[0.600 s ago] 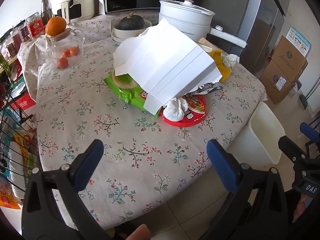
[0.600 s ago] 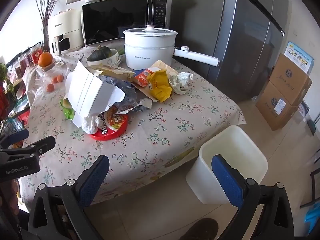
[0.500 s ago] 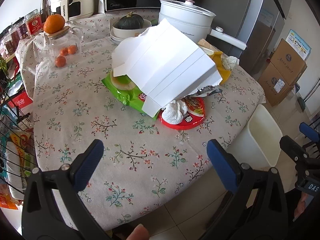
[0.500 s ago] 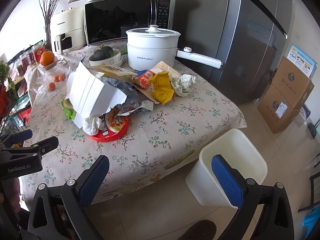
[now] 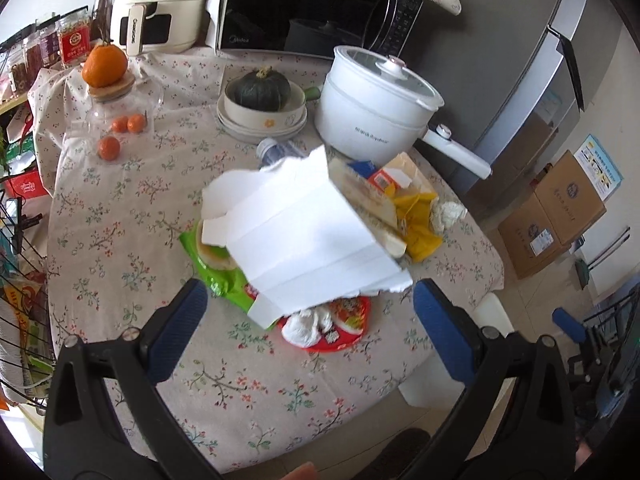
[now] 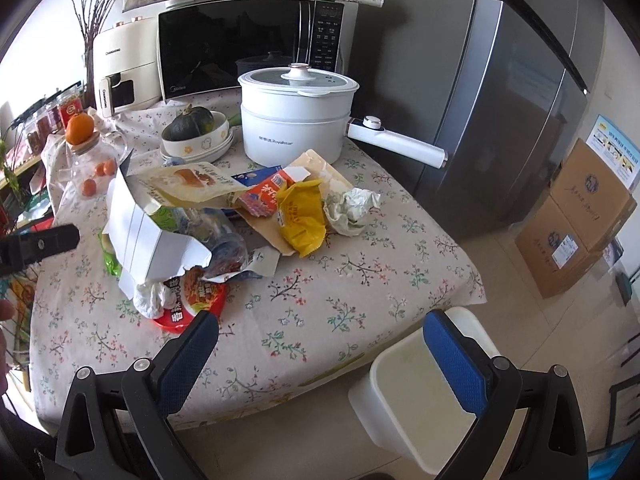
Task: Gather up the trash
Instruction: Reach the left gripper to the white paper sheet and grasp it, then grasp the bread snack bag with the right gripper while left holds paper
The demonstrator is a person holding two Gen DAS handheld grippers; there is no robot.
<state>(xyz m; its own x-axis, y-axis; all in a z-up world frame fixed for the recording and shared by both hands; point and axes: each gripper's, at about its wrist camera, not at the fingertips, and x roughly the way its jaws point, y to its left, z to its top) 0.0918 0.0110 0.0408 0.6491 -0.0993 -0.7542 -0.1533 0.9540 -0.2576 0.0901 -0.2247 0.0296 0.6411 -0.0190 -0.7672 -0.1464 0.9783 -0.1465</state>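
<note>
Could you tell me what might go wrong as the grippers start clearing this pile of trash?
The white carton leans on the bag and wrappers under it; pulling it first may scatter them. The red lid with its tissue wad lies near the table edge and could slide off, missing the bin. Both grippers, left and right, are open and empty.

A torn carton (image 5: pixel 308 232) is lying over a snack bag (image 5: pixel 218 276) and a bowl lid (image 5: pixel 340 326) at the middle of the table (image 5: pixel 120 208), with a crumpled tissue (image 5: pixel 306 326) sitting on that lid. Behind the heap a pot (image 6: pixel 296 120) is standing (a squash in stacked bowls (image 6: pixel 196 136) to its left), while a bin (image 6: pixel 424 396) is sitting on the floor off the table's right corner.
</note>
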